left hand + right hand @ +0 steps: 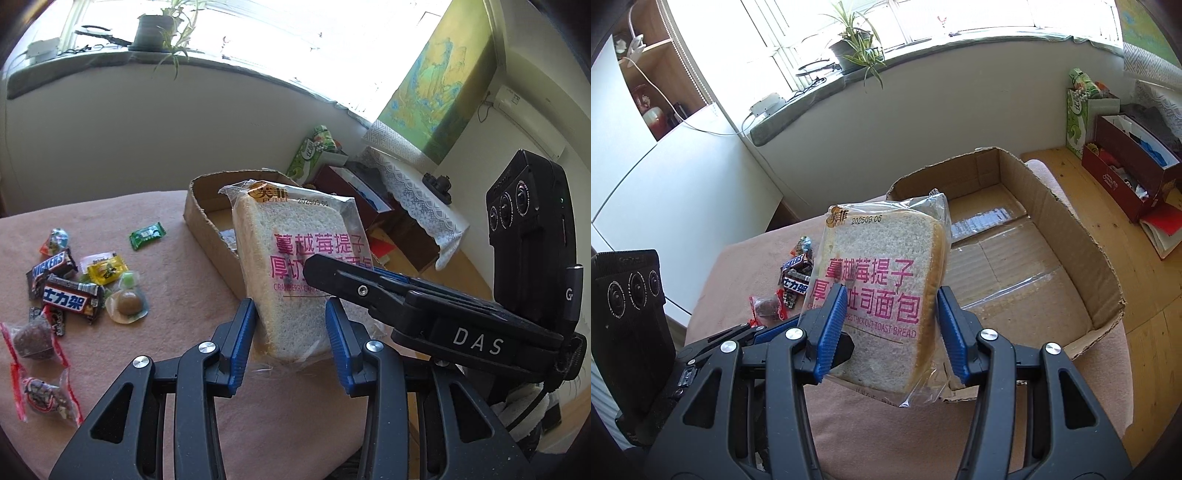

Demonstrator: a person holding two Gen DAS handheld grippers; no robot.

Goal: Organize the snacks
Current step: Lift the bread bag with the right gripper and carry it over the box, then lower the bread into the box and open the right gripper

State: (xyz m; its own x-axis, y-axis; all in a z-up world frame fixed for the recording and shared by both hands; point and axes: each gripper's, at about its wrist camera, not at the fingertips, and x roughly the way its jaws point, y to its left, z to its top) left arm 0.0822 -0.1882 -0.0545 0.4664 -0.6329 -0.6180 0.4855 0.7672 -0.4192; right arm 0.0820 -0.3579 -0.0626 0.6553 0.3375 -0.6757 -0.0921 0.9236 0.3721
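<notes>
A wrapped slice of toast bread point(291, 280) with pink Chinese print stands upright between both grippers, above the pink tablecloth. My left gripper point(291, 314) has its blue pads point(242, 332) at the pack's lower sides. My right gripper point(890, 317) is shut on the same bread pack point(882, 288), gripping it across its flat faces from the right. An open cardboard box point(1052, 236) lies just behind the bread, with only a small wrapper point(229, 236) visible inside. Loose candies and Snickers bars point(70, 295) lie at the left.
A pink cloth point(177, 295) covers the table. A green candy point(147, 235) lies near the box. A red box point(1126, 173) and green carton point(1078, 118) stand on the wooden floor at the right. A windowsill with a plant point(857, 51) runs behind.
</notes>
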